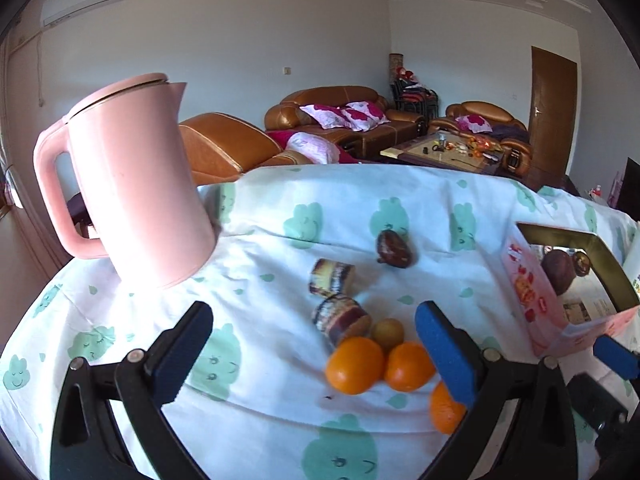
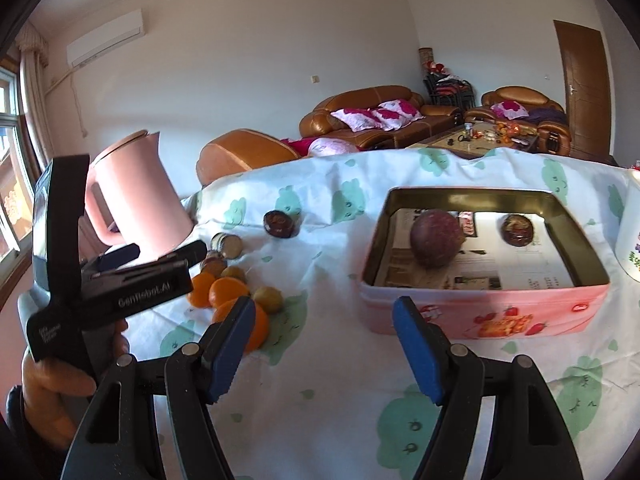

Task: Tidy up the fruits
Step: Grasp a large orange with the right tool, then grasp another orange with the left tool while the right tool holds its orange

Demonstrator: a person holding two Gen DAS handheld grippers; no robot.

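Three oranges (image 1: 354, 365) lie on the cloth with a small yellow-green fruit (image 1: 387, 333) behind them; they also show in the right wrist view (image 2: 228, 292). Two cut passion fruit pieces (image 1: 332, 278) and a dark brown fruit (image 1: 394, 249) lie farther back. A pink tin (image 2: 486, 308) holds a purple passion fruit (image 2: 436, 238) and a brown half fruit (image 2: 518, 230). My left gripper (image 1: 316, 346) is open over the oranges. My right gripper (image 2: 324, 348) is open and empty, in front of the tin.
A pink kettle (image 1: 136, 196) stands at the table's far left. A white flowered container (image 2: 632, 236) stands right of the tin. The table carries a white cloth with green prints (image 2: 320, 420). Sofas and a coffee table stand beyond.
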